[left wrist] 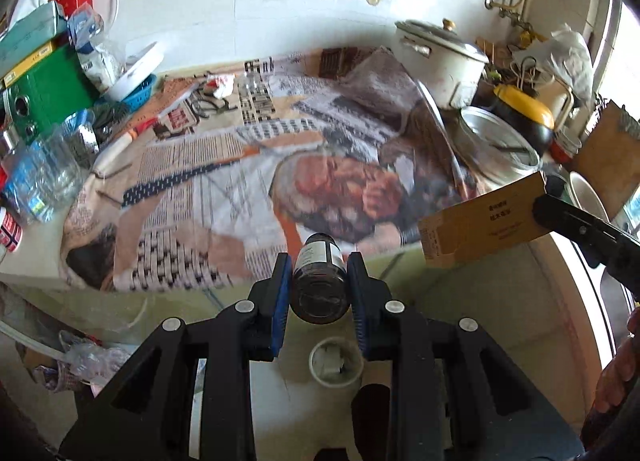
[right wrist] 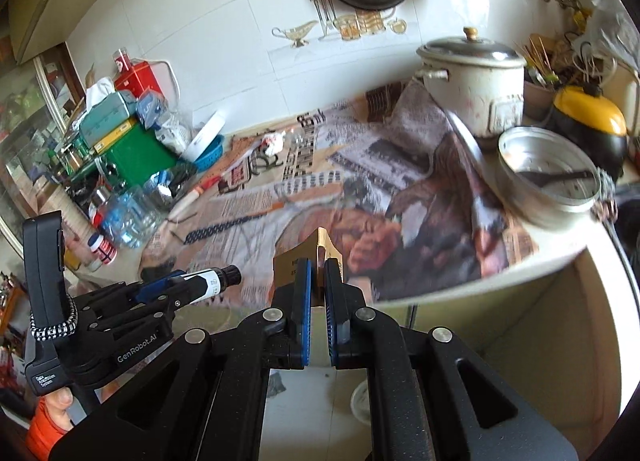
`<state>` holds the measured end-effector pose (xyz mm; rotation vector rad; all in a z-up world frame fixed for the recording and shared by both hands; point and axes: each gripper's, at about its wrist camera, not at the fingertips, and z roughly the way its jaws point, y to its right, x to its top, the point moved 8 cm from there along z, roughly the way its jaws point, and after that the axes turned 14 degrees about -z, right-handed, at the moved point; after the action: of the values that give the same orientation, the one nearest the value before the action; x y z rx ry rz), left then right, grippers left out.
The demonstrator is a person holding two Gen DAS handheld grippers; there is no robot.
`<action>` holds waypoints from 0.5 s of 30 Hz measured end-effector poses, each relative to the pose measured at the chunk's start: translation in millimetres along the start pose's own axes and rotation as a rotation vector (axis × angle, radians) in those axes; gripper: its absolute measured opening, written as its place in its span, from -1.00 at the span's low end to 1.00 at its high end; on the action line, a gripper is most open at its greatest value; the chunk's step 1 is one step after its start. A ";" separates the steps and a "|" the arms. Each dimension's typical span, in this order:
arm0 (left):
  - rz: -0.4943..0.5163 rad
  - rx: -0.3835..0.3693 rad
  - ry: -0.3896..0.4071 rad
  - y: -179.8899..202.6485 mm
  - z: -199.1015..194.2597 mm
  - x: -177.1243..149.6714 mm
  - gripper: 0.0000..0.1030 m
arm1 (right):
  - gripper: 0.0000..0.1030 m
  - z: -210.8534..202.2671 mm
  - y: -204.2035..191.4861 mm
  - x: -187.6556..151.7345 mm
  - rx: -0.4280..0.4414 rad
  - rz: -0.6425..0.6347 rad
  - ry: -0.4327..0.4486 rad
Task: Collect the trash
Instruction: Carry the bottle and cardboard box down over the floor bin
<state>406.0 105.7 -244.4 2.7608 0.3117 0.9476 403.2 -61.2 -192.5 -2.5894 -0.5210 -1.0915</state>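
Your left claw point(left wrist: 319, 293) is clamped on a small dark bottle point(left wrist: 319, 281): the blue pads press its two sides, and the bottle points away from the camera, its base toward the lens, at the lower centre of the left wrist view. In the right wrist view the same bottle point(right wrist: 208, 283) shows at the lower left, lying sideways in that claw with its white label and dark cap sticking out past the fingers.

Your right claw point(right wrist: 316, 293) is nearly closed on a flat brown cardboard box point(right wrist: 310, 257), seen edge-on at the centre of its own view, the pads pinching its near end. From the left wrist view the box point(left wrist: 484, 219) hangs at the right of the frame, held at its far end by the black fingers, above the front edge of the desk point(left wrist: 36, 249).

Both held things sit over the near edge of the newspaper point(left wrist: 224, 189) that covers the desk. Below the left claw, at the bottom centre, a white cup point(left wrist: 337, 361) stands on the floor with crumpled scraps inside. A crumpled clear plastic bottle point(left wrist: 44, 177) lies at the left of the frame, beside a green box point(left wrist: 52, 89).
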 end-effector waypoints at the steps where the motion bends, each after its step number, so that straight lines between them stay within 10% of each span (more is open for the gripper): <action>1: 0.001 0.002 -0.015 -1.5 -0.3 -8.6 -0.47 | -0.88 -0.5 -1.9 -7.2 0.000 0.006 -0.017; 15: -0.062 0.005 -0.224 -7.9 68.0 -118.8 -0.47 | -0.88 37.9 1.3 -115.0 0.004 0.039 -0.243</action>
<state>355.6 73.4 -367.8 2.8084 0.3591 0.6158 352.9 -72.5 -302.0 -2.7331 -0.5226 -0.7664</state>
